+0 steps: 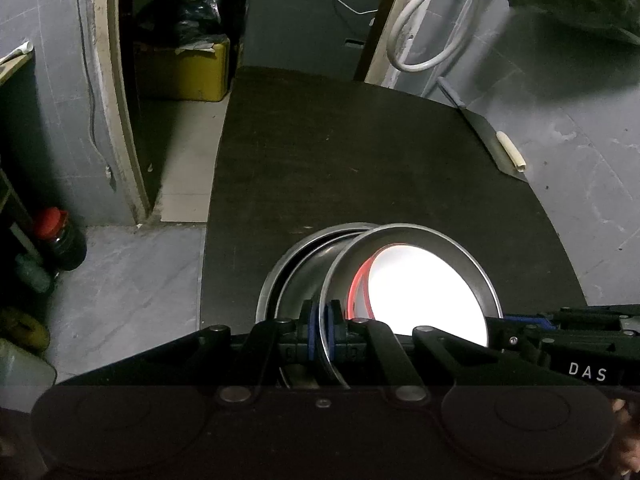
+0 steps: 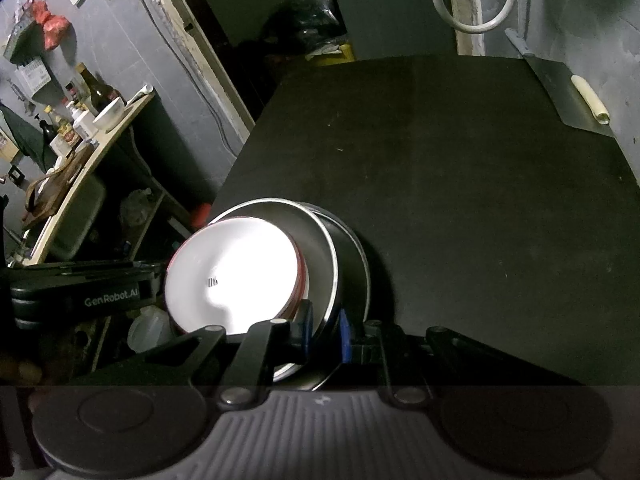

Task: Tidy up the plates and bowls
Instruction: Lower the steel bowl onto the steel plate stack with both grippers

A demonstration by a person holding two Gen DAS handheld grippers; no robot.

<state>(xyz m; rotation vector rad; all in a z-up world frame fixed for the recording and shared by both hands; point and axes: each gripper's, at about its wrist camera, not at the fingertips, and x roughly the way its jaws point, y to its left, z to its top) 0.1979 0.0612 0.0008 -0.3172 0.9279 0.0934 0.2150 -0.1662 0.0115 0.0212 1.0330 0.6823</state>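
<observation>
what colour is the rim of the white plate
Red rim on the round white plate, clearest in the right wrist view.

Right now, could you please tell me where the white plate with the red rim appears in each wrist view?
Left wrist view: the white plate is at lower centre-right, inside the steel pan whose rim the left gripper pinches.
Right wrist view: it is at lower centre-left, in the same pan, beside the right gripper.
Shared landmark: the cream roll at the table's far right.

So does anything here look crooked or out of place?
Yes: the steel plate holding the white dish is tipped up on the stack, not flat, pinched by the left claw and right claw.
</observation>
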